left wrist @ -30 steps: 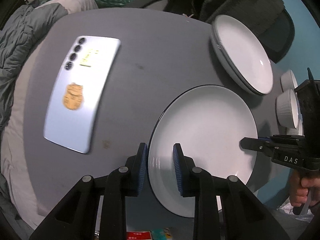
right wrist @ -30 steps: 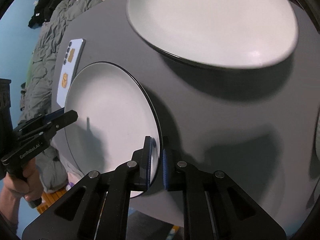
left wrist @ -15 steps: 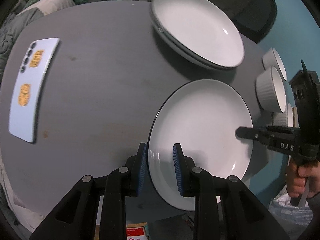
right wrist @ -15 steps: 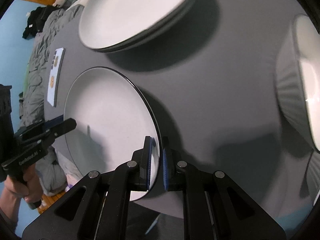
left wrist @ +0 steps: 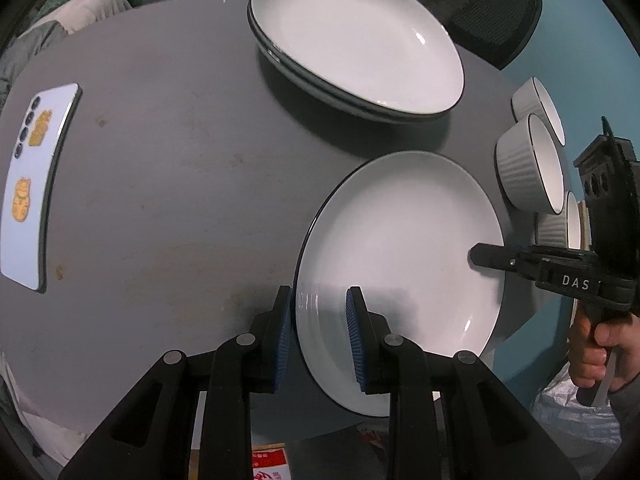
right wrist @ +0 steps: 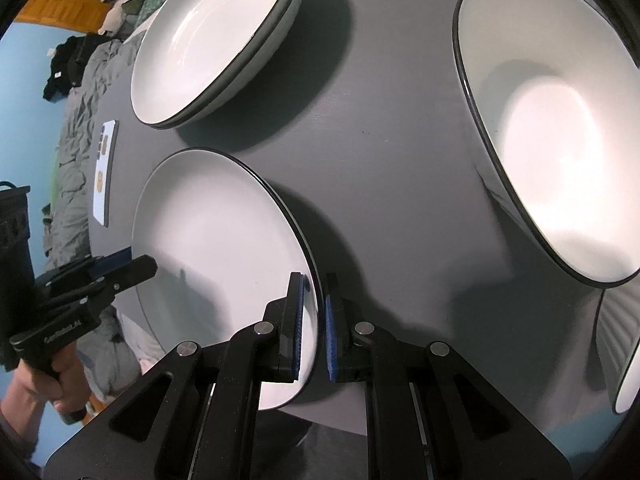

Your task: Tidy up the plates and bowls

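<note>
Both grippers, left gripper (left wrist: pixel 318 334) and right gripper (right wrist: pixel 313 322), pinch opposite rims of my plate (left wrist: pixel 400 264) over the table's (left wrist: pixel 180 200) near edge; plate stack (left wrist: pixel 356 40) beyond, bowls (left wrist: pixel 528 168) beside.

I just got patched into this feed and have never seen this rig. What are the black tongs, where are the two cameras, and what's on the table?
There is no robot. A person holds a two-finger gripper in each hand, and each carries a fisheye camera looking along its fingers. In the left view, the left gripper is clamped on the near rim of a white plate; the right gripper enters from the right. The right view shows the right gripper pinching the opposite rim of the same plate. So both hold one plate. On the grey table lie a stack of plates, ribbed bowls and a phone.
</note>
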Available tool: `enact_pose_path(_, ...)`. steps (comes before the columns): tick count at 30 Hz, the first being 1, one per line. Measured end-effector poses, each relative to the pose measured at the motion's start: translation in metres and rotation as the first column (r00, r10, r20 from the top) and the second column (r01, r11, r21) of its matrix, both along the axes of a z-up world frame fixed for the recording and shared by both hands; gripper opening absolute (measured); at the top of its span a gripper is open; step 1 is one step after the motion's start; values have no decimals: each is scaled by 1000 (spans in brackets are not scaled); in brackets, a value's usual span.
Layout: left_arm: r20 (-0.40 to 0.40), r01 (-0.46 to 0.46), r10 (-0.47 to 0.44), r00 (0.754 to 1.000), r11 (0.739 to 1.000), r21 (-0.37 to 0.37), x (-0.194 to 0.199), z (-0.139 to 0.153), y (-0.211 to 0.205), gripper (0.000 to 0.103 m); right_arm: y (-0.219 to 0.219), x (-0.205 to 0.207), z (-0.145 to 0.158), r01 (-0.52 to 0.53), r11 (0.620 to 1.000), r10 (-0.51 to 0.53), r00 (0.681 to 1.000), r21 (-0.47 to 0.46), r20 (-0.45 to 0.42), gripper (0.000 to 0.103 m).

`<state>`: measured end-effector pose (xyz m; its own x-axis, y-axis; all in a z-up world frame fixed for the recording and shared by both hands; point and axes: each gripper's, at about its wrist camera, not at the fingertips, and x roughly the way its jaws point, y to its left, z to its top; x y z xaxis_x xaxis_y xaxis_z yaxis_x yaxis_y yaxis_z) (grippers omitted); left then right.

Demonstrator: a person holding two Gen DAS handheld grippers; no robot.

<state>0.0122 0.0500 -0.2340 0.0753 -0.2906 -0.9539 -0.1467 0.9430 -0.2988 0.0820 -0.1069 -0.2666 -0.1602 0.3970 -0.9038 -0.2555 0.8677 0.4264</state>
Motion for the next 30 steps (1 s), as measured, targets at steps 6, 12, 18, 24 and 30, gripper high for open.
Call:
enact_pose_path(6,-29,-2,2,1000,1000,1,-3,-10,-8,26,-3,-7,-5,33,999,-33,999,16,-6,14)
enact_pose_path(12,-38,-25,25,999,1000,-6,-2,-16,-10,26,-7,-13,-5,63,998,-63,998,31,8,14)
enact_pose_path(18,-34,-43,43,999,999,-4,1,-15,-7,26,-14,-8,-5,52,998,-53,998,34,20,15)
enact_pose_path(24,-33,-54,54,998,999,1,2,-16,-10,21,-10,-7,-4,30,999,-30,999,25,17,14)
enact_pose_path(30,-36,-64,64,997,998,5,1,-12,-7,22,-3,-9,0,2,1000,-2,999,8,35,13)
